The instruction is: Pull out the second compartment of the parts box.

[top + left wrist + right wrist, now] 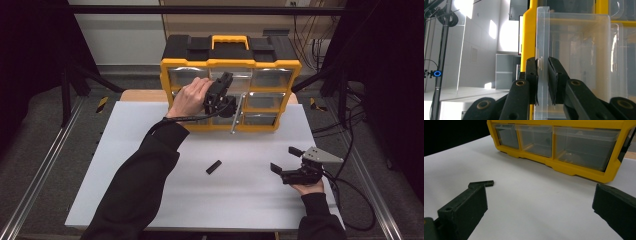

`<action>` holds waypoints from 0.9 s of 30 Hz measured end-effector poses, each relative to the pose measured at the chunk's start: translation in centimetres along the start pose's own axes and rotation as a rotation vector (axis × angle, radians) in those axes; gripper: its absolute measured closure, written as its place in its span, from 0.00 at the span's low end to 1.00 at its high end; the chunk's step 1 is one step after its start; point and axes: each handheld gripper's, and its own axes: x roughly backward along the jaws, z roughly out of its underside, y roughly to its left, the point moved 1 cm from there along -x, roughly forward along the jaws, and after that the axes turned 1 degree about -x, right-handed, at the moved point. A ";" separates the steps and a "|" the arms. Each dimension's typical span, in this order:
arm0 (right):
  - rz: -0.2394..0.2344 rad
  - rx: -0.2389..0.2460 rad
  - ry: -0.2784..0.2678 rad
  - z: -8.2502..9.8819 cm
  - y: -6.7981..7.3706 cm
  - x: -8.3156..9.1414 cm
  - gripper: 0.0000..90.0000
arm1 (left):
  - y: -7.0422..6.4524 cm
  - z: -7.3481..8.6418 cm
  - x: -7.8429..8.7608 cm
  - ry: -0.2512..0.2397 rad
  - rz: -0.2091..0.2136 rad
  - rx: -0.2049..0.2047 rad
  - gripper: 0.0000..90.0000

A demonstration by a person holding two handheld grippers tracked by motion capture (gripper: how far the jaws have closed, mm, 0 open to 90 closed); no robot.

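Note:
A yellow and black organiser (230, 64) with clear drawers stands at the back of the white table (150, 165). One clear drawer (236, 113) in its middle column is pulled out toward me. My left gripper (220, 100) is shut on that drawer's front wall (542, 37), with a pad (554, 75) pressed on each side of the clear plastic. My right gripper (285, 159) rests low over the table at the right, jaws wide open with nothing between them. A small black piece (213, 167) lies flat on the table between the two hands; in the right gripper view the black piece (487, 183) lies just past the left jaw.
The organiser (564, 166) shows a bottom row of shut clear drawers in the right gripper view. Black frame posts stand at both sides of the table, and cables trail off the right edge. Metal rails run along the floor on both sides.

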 end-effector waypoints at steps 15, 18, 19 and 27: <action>0.000 -0.001 0.001 0.0 0.0 0.0 0.00 | -0.1 -0.2 0.8 -0.010 -0.009 -0.005 0.88; 0.000 0.000 0.000 0.0 0.0 0.0 0.00 | -0.1 -0.2 1.0 -0.012 -0.011 -0.001 0.89; 0.000 -0.002 0.001 0.0 0.0 0.0 0.00 | -0.1 -0.2 1.0 -0.011 -0.010 -0.002 0.89; -0.001 -0.003 0.000 0.0 0.0 0.0 0.00 | -0.1 -0.4 1.4 -0.015 -0.012 -0.002 0.89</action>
